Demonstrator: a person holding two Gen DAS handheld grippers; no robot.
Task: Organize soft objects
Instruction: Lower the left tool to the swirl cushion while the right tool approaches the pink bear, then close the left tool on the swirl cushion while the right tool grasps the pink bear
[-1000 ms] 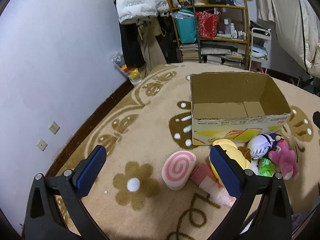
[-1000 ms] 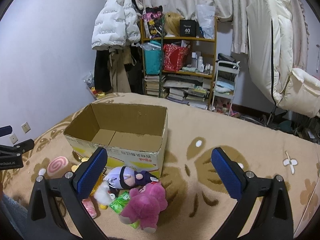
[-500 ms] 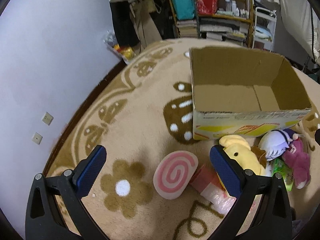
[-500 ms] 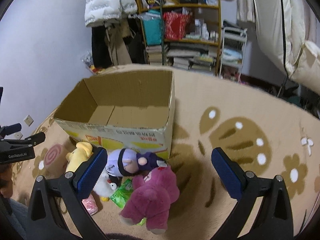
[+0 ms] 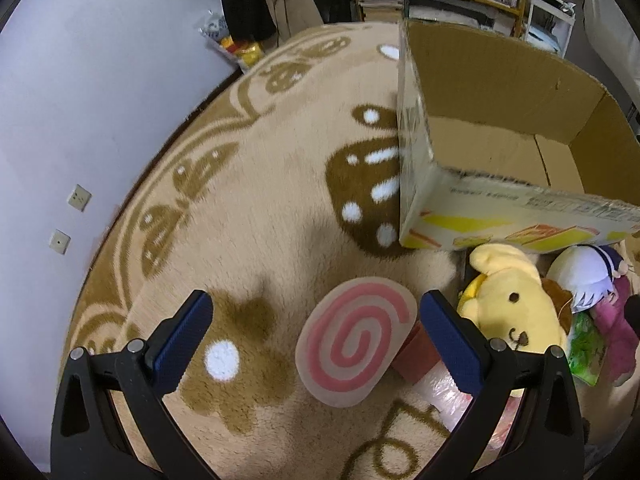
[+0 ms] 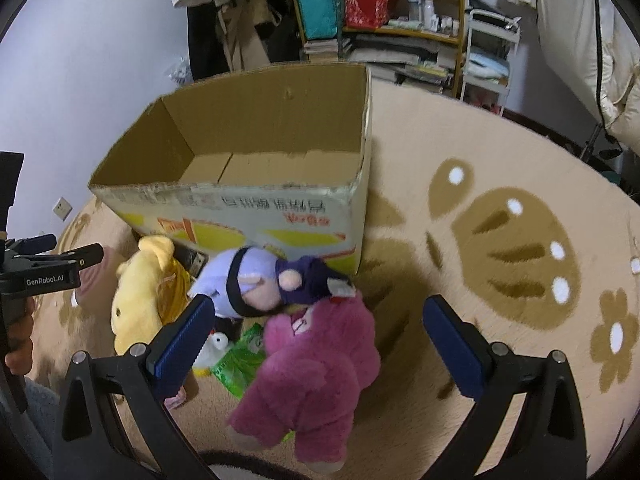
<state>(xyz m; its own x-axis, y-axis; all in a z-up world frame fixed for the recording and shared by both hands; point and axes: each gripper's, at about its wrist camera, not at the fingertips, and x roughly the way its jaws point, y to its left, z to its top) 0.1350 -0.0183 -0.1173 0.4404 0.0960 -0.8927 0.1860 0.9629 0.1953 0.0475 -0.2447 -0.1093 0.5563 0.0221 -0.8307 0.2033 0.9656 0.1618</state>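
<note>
**Both hand-held grippers hang wide over the toys, nothing picked up yet**

Your left hand-held gripper [image 5: 316, 330] is spread wide and holds nothing. It tips down at the rug [image 5: 248, 216], and the pink swirl cushion [image 5: 356, 338] lies flat between its 2 fingers, closer to the right one. I think you hold it like this so the cushion can slide in between the pads. The cushion rests partly on a pink-and-clear pack [image 5: 436, 372] beside it.

Your right hand-held gripper [image 6: 316, 330] is also spread wide and empty. It points down at the pink plush bear [image 6: 316, 376], which sits between its 2 fingers. The bear lies on top of a green packet [image 6: 236, 360]. A purple-haired doll [image 6: 264, 280] lies just behind the bear and touches it. A yellow dog plush [image 6: 140, 292] lies to the left of the doll.

All the soft toys are piled on the rug, right against the front wall of the cardboard box [image 6: 240, 208]. The box is open at the top and looks empty inside, so I think it is where the toys should go. They are close to it, so each trip will be short.

Your hand [image 6: 16, 340] shows at the left edge of the right view, gripping the left tool's handle.

Soft toys squash, so I think you need to squeeze well before you lift.
</note>
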